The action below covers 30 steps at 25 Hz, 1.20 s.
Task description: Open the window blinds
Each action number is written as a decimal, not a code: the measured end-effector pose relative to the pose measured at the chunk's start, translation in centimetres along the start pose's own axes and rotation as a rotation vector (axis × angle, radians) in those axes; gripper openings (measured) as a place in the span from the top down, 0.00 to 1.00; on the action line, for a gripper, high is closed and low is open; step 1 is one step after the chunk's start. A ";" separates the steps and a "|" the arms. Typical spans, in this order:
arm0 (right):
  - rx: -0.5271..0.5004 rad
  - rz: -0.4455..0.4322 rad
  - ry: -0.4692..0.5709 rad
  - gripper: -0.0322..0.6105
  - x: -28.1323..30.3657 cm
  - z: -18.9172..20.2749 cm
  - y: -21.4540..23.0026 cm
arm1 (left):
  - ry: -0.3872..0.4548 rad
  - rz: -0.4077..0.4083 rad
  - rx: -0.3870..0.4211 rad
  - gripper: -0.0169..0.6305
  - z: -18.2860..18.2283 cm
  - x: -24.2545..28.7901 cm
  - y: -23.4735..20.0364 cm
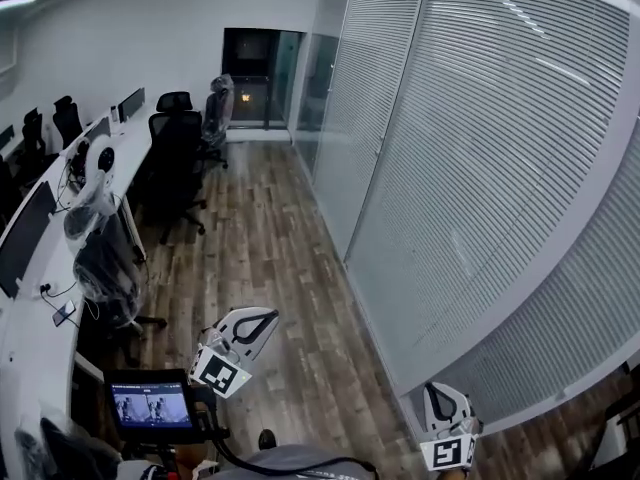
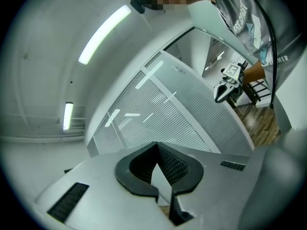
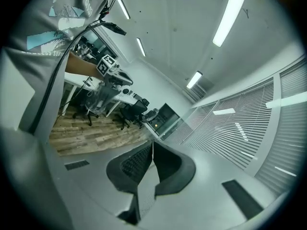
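Blinds (image 1: 500, 148) could get bent if the left tongs (image 1: 262, 318) and right tongs (image 1: 441, 392), both pinched shut and empty, jab in carelessly.

Blinds (image 1: 500, 148) right, desk (image 1: 30, 298) with chairs (image 1: 175, 153) left, floor (image 1: 270, 268) between

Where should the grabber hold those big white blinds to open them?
Probably not the slats: ceiling lights reflect off the blinds, so glass seems to cover them. No cord, wand or knob shows here. I'd search along the grey frame post, coming from the room side, for a small control to pinch.
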State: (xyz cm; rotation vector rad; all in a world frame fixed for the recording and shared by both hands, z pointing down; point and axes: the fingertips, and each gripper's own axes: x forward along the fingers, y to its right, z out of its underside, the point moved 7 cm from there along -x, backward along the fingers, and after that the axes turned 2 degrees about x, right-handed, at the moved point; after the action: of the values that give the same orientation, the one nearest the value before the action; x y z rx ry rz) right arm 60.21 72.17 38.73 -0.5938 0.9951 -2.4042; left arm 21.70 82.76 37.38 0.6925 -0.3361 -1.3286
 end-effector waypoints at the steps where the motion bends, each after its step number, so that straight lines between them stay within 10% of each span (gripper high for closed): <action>1: 0.002 0.009 -0.002 0.94 1.8 -0.3 0.5 | 0.011 0.001 -0.013 0.97 1.5 0.8 -1.0; 15: 0.067 -0.032 0.008 0.94 25.2 2.0 6.1 | -0.059 0.064 -0.068 0.97 16.9 13.1 -9.6; 26: 0.085 -0.087 0.137 0.94 47.1 10.7 19.4 | -0.166 0.063 0.013 0.97 25.5 32.9 -15.6; 30: 0.151 -0.098 0.264 0.94 54.9 12.8 24.7 | -0.079 0.049 -0.008 0.97 28.4 40.3 -18.0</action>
State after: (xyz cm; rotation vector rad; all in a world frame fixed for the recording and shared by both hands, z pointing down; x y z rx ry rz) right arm 29.72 18.69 40.30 -0.2815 0.8943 -2.6662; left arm 0.28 34.99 41.15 0.6229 -0.4089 -1.3120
